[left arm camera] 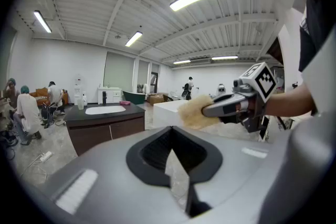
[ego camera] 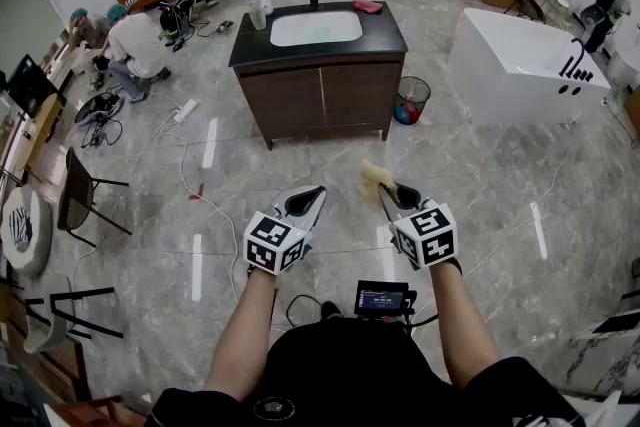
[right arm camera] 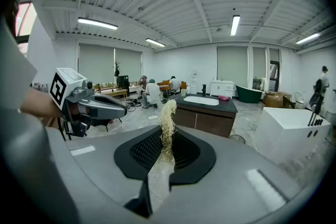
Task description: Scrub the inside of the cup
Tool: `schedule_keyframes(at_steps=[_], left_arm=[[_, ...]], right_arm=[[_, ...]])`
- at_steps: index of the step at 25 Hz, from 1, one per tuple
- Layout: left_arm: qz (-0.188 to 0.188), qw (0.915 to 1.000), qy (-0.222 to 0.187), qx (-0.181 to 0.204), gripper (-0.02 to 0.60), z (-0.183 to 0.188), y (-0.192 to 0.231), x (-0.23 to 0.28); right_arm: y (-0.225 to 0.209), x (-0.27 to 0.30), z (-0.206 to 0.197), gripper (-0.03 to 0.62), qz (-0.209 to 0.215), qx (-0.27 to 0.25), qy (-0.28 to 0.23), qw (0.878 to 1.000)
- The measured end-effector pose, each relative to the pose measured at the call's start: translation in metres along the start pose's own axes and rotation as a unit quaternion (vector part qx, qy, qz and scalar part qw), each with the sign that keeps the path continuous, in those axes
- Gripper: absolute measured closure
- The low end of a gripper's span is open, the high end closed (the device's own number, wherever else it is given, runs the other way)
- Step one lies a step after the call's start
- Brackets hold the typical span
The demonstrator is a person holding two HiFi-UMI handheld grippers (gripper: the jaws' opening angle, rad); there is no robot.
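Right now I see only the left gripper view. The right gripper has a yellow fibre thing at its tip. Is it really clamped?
Observer: Yes. The right gripper view shows the right gripper shut on the fibre scrubber, whose strands stand up from between the pads.
Operator: Is anything on the floor by the sink cabinet?
Observer: A waste bin stands beside the sink cabinet, on its right in the head view, with coloured things inside.
Operator: And far to my left?
Observer: A black chair stands there on the floor.
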State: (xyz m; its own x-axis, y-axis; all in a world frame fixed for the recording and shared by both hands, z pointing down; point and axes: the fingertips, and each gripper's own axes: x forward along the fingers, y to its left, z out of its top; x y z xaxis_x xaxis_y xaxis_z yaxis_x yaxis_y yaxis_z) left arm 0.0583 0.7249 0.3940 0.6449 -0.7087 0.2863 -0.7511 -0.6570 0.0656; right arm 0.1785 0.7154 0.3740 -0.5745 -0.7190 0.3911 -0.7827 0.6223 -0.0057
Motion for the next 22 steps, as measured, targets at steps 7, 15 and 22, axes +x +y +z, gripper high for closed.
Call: schedule_keyframes(at_steps=[7, 15, 22], left_arm=[[-0.003, 1.0000, 0.002, -0.003, 0.581, -0.007, 0.005, -0.007], [-0.009, 0.9999, 0.007, 0.006, 0.581, -0.014, 0.010, -0.015], [-0.027, 0.9994, -0.010, -0.020, 0.581, -0.011, 0.010, -0.013]], right_arm=[[0.009, 0.006, 0.003, 0.551, -0.007, -0.004, -0.006, 1.000], [0.013, 0.008, 0.005, 0.551, -0.019, 0.006, -0.015, 1.000], [0.011, 0.011, 0.003, 0.551, -0.027, 0.006, -0.010, 1.000]])
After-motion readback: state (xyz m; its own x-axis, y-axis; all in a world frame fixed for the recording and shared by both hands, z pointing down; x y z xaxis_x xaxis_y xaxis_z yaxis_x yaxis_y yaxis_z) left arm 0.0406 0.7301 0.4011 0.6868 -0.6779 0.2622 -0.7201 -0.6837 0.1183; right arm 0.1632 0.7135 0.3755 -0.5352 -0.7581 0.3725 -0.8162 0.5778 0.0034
